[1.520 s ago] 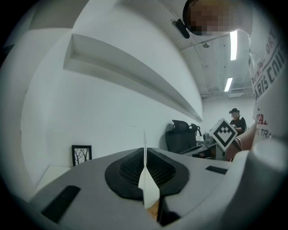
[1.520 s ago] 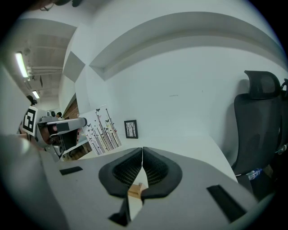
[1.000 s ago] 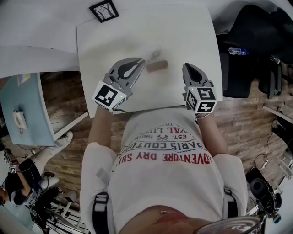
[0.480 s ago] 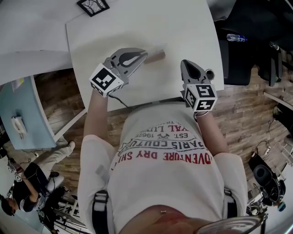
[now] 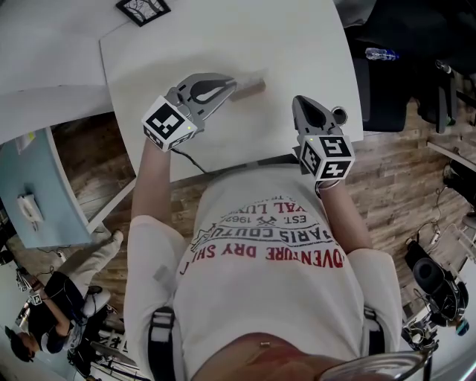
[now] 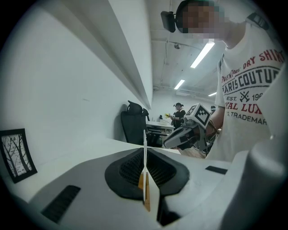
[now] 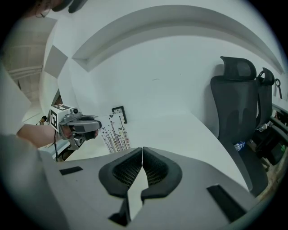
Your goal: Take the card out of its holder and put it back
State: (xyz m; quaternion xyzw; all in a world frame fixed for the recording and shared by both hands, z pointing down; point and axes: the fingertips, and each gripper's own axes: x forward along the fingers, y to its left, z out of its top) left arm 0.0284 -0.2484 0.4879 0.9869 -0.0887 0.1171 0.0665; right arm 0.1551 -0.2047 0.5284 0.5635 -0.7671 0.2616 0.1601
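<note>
A small wooden card holder (image 5: 251, 88) lies on the white table (image 5: 297, 37). My left gripper (image 5: 232, 80) has its tips at the holder's left end. It is shut on a thin white card (image 6: 144, 139), which shows edge-on between the pads. In the right gripper view the card (image 7: 116, 132) stands upright with a printed pattern of thin stems, beside the left gripper (image 7: 97, 125). Its lower edge is hidden there. My right gripper (image 5: 297, 101) hovers to the right of the holder, near the table's front edge. Its jaws (image 7: 142, 150) are shut on nothing.
A black picture frame (image 5: 141, 9) lies at the table's far left corner. A black office chair (image 7: 236, 103) and a water bottle (image 5: 379, 53) are to the right of the table. A light blue side table (image 5: 37, 193) stands at the left. People are in the background.
My left gripper has come down with the card until its tips reach the wooden holder. The right gripper has hardly moved.
</note>
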